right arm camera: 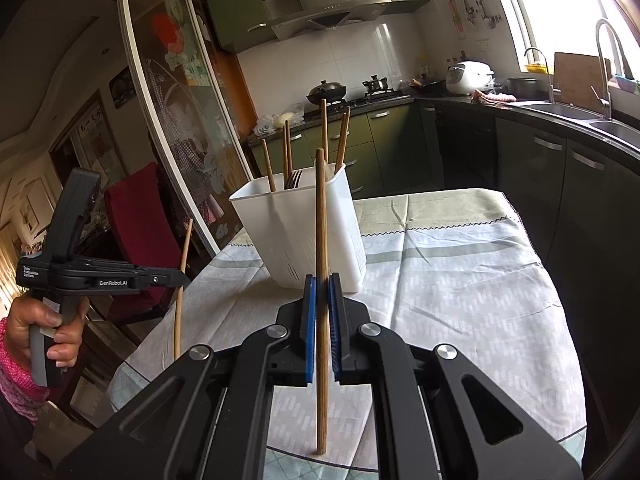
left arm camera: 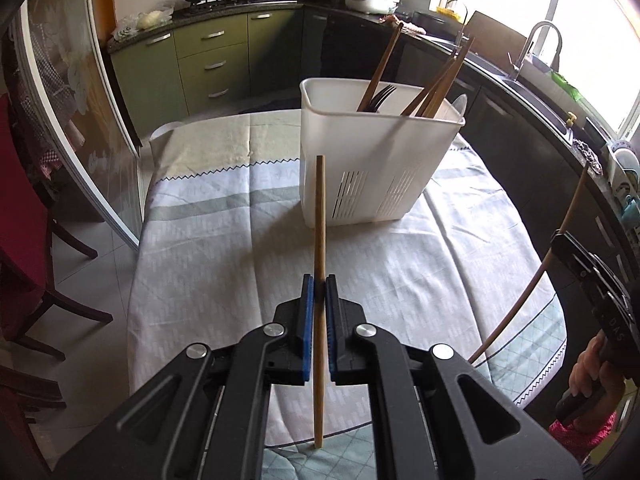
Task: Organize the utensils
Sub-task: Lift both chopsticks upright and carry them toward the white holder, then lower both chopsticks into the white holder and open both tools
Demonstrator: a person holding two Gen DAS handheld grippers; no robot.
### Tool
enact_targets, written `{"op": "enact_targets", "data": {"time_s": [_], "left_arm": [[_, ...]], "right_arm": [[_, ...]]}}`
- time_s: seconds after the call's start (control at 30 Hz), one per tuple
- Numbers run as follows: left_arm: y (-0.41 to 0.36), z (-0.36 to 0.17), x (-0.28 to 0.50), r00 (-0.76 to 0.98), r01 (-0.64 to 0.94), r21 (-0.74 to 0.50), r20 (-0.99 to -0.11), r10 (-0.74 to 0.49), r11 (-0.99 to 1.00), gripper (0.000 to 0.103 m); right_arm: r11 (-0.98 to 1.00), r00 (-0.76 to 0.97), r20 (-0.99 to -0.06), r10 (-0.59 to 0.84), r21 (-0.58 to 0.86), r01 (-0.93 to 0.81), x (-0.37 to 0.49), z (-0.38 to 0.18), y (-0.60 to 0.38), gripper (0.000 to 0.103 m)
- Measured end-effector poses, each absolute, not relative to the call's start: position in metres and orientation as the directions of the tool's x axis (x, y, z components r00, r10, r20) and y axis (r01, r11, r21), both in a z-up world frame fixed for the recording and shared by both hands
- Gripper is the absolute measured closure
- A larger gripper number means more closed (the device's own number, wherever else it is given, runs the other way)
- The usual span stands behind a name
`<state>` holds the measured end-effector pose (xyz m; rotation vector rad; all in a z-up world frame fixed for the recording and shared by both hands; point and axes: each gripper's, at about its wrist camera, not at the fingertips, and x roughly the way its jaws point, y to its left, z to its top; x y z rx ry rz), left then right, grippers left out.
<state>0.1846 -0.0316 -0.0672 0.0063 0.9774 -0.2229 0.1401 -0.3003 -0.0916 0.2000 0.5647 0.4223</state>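
A white plastic utensil caddy (left arm camera: 372,160) stands on the clothed table and holds several wooden chopsticks (left arm camera: 436,84) and a dark fork (left arm camera: 382,96); it also shows in the right wrist view (right arm camera: 288,232). My left gripper (left arm camera: 319,284) is shut on a wooden chopstick (left arm camera: 320,208), held upright in front of the caddy. My right gripper (right arm camera: 322,284) is shut on another wooden chopstick (right arm camera: 321,208), also upright, just before the caddy. The right gripper (left arm camera: 592,276) appears at the right of the left view, the left gripper (right arm camera: 176,280) at the left of the right view.
The table wears a pale patterned cloth (left arm camera: 224,216). A red chair (right arm camera: 140,216) and a glass sliding door (right arm camera: 180,128) stand to the left. Kitchen counters with a sink (right arm camera: 568,110) and stove (left arm camera: 224,0) lie beyond.
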Motion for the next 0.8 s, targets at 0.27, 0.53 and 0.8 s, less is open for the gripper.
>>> {"op": "enact_targets", "data": {"time_s": [0.27, 0.53, 0.8], "left_arm": [[-0.036, -0.040, 0.164, 0.605, 0.216, -0.083, -0.770, -0.201, 0.973, 0.097], [-0.041, -0.035, 0.158, 0.620, 0.234, -0.078, -0.756, -0.210, 0.969, 0.097], [-0.040, -0.029, 0.154, 0.634, 0.242, -0.079, -0.742, -0.219, 0.967, 0.097]], "right_arm": [[0.907, 0.787, -0.453, 0.418, 0.258, -0.333, 0.132, -0.085, -0.297, 0.096], [0.917, 0.797, -0.454, 0.397, 0.217, -0.334, 0.128, -0.088, -0.294, 0.096], [0.914, 0.799, -0.444, 0.405, 0.226, -0.338, 0.127, -0.085, -0.296, 0.096]]}}
